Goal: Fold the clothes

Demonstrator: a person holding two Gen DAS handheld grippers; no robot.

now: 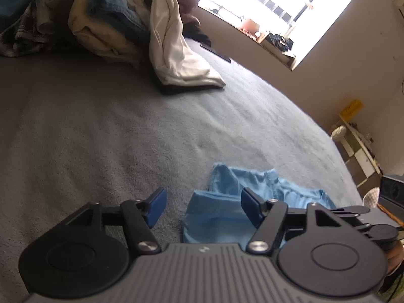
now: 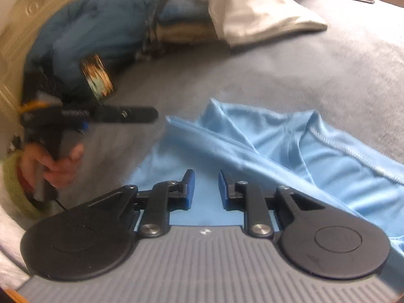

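Note:
A light blue garment lies partly folded on the grey bed cover. In the right wrist view the garment spreads right, a folded edge running diagonally. My left gripper is open and empty, just above the garment's left edge. My right gripper is open and empty, low over the garment's near part. The left gripper also shows in the right wrist view, held by a hand at the left, apart from the garment.
A pile of clothes sits at the far side of the bed, with a white garment draped down its front. A window and shelving lie beyond the bed's right edge.

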